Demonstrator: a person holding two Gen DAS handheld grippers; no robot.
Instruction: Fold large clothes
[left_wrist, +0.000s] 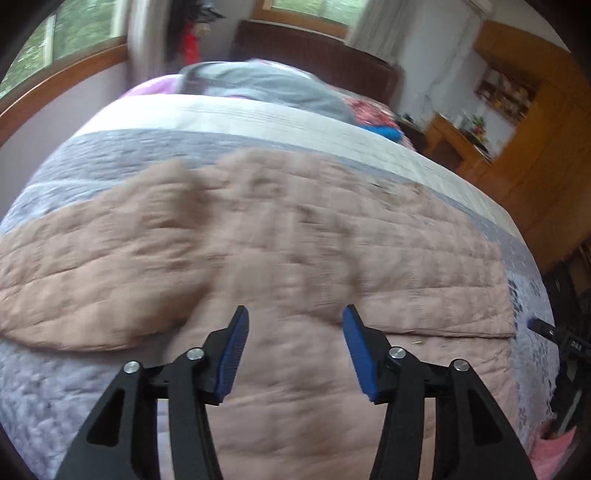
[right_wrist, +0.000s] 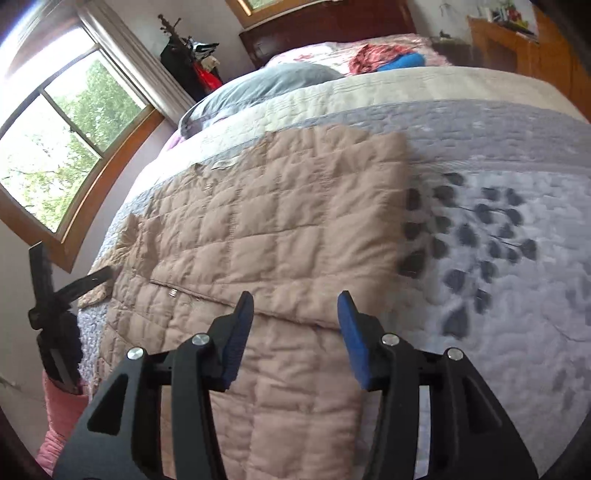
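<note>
A large beige quilted jacket (left_wrist: 280, 236) lies spread flat on the bed, with one part folded over; it also shows in the right wrist view (right_wrist: 273, 221). My left gripper (left_wrist: 294, 317) is open and empty, hovering above the jacket's near part. My right gripper (right_wrist: 295, 304) is open and empty above the edge of the folded layer, near the jacket's right side. The left gripper shows at the left edge of the right wrist view (right_wrist: 55, 291), and the right gripper at the right edge of the left wrist view (left_wrist: 554, 332).
The bed has a grey-lilac bedspread (right_wrist: 498, 155) with a dark leaf print (right_wrist: 476, 240). A grey pillow (right_wrist: 266, 85) and red and blue clothes (right_wrist: 391, 59) lie near the dark headboard (left_wrist: 317, 51). Windows are on the left, wooden furniture (left_wrist: 532, 155) on the right.
</note>
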